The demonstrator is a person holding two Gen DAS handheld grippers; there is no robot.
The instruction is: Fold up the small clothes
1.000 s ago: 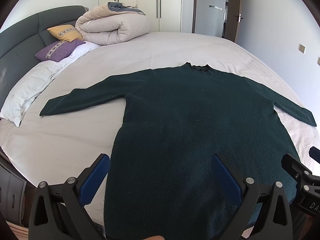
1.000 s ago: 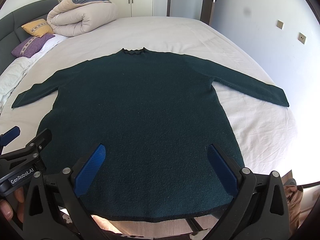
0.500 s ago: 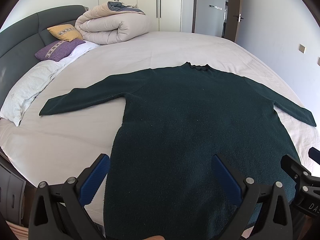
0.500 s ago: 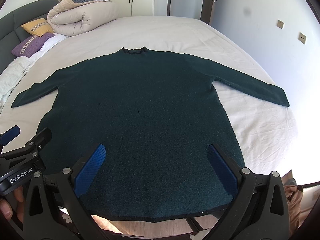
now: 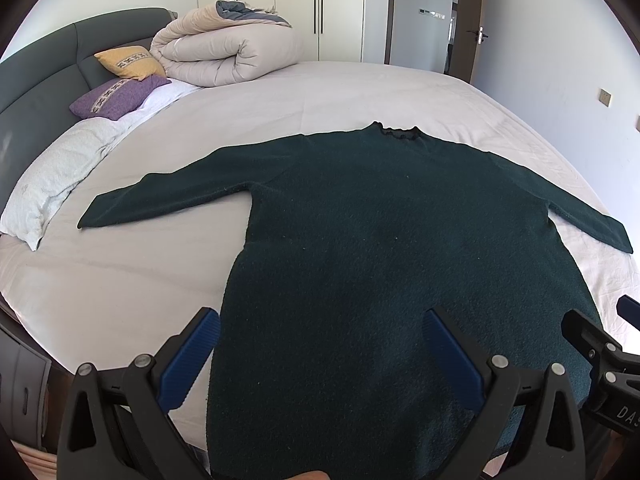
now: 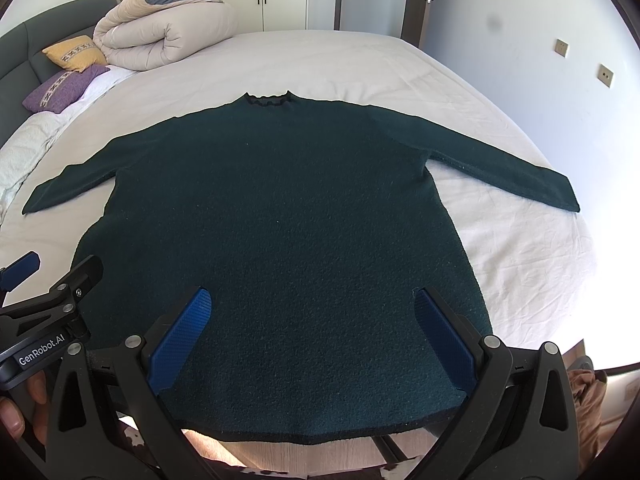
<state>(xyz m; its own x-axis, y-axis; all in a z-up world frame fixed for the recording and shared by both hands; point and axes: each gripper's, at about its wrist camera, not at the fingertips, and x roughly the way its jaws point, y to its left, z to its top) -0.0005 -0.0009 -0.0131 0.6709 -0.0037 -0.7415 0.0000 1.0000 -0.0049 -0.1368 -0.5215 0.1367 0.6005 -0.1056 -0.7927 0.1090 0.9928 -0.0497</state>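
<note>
On the bed (image 5: 120, 292), a dark green sweater (image 5: 400, 248) lies flat, front down or up I cannot tell, collar (image 6: 267, 101) away from the person, both sleeves spread wide. Hem hangs just at the near mattress edge. Left gripper (image 5: 320, 354) hovers above the hem's left part, fingers (image 5: 192, 360) apart, holding nothing. Right gripper (image 6: 316, 336) above the hem's right part, fingers (image 6: 444, 340) likewise apart and empty. No fold begun yet.

Risks, as judged: thick knit may let a pinch catch only the top layer, so the fold drags unevenly; uneven lifts by the two grippers could skew the body; the hem could slide off the edge.
</note>
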